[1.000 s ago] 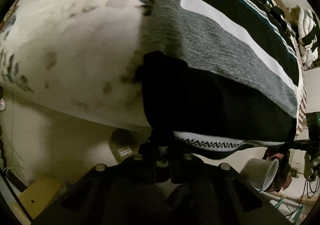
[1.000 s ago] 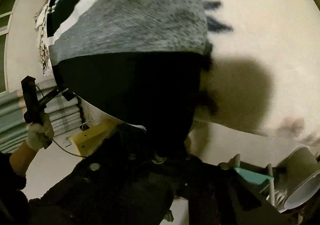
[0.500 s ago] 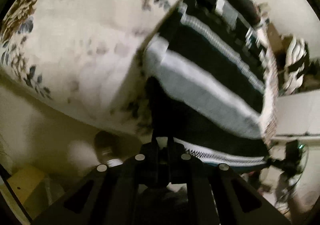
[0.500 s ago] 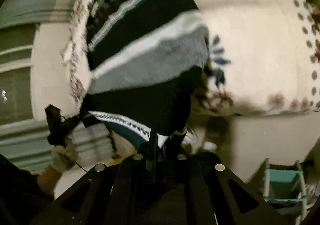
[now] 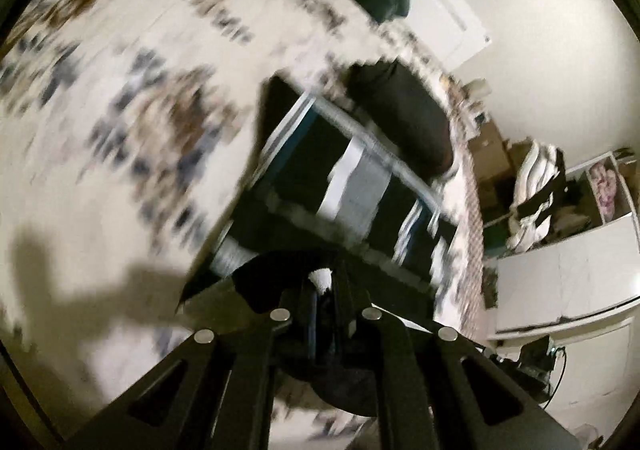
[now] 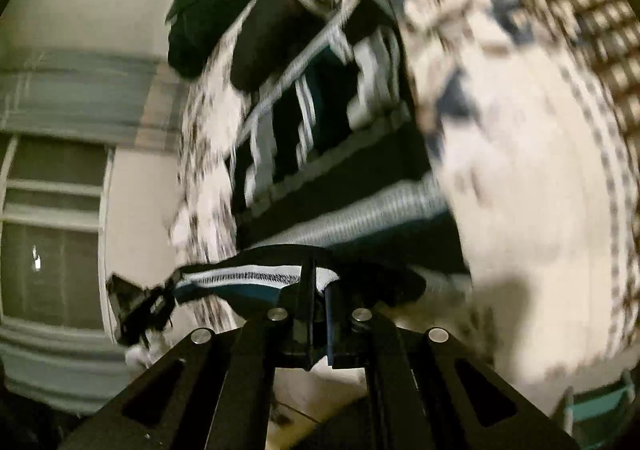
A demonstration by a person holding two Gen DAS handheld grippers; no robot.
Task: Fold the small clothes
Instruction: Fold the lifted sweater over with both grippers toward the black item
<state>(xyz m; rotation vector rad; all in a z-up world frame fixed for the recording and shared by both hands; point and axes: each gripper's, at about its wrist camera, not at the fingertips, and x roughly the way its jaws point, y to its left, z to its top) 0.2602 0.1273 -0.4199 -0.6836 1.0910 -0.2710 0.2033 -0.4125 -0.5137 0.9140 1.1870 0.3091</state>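
Sweater (image 5: 360, 186), striped black/grey/white, lies on the bedspread (image 5: 120, 130) ahead of both tongs, long axis running away from them, near hem lifted. Left tongs (image 5: 322, 286) clamped narrow on one hem corner, right tongs (image 6: 316, 286) likewise on the other; hem stretched betw. them. Next move prob. carries hem forward over the body. Heavy blur; far end & sleeves unclear.

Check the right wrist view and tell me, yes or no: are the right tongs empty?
No: the right tongs are closed on the hem of the striped sweater.
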